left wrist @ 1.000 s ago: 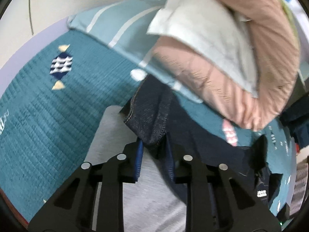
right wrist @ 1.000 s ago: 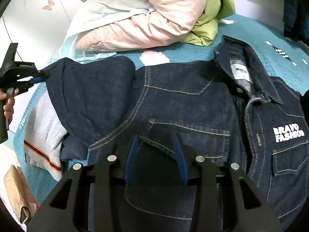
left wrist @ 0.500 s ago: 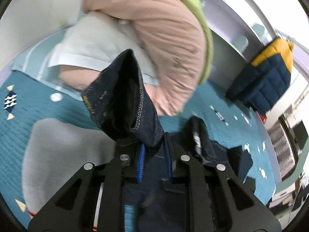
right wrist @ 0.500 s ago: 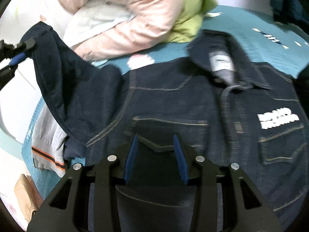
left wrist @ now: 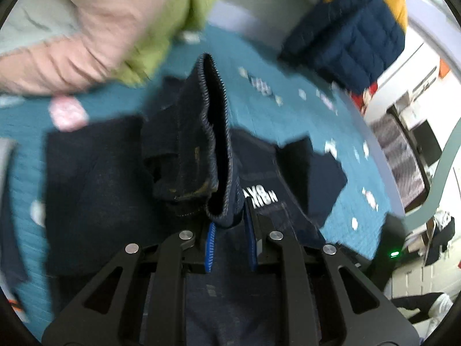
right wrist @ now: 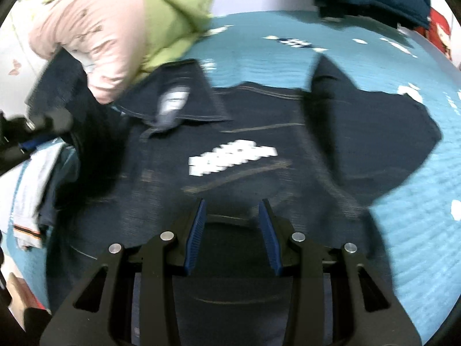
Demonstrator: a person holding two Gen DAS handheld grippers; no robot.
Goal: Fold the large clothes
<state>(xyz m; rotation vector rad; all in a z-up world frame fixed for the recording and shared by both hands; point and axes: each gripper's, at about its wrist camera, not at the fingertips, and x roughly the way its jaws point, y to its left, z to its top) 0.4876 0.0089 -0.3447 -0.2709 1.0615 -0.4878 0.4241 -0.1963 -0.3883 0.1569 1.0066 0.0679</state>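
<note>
bed point(right wrist: 403, 173): teal quilted cover with small white and navy motifs, filling both views.
denim jacket point(right wrist: 259, 132): dark blue, spread front-up across the bed, collar point(right wrist: 178, 106) towards the pink and green bundle, one sleeve point(right wrist: 374, 132) lying out flat on the cover.
writing: white block letters on the chest point(right wrist: 233, 157), too smeared to read here; the neck label is just as blurred. in the left wrist view only part of the print point(left wrist: 260, 197) shows, not enough to read.
pink and green padded coats point(left wrist: 115, 23): heaped at the head of the bed, just beyond the collar.
navy and yellow puffer point(left wrist: 360, 28): lying at the bed's far edge.
left gripper point(left wrist: 230, 230): angled down over the jacket, blue pads nipped narrow on the cuff point(left wrist: 213, 132) of the other sleeve, which stands up ahead of the fingers, lifted off the bed.
right gripper point(right wrist: 232, 227): tilted down above the jacket's lower front, jaws partly apart; whether they pinch the denim, can't tell.
</note>
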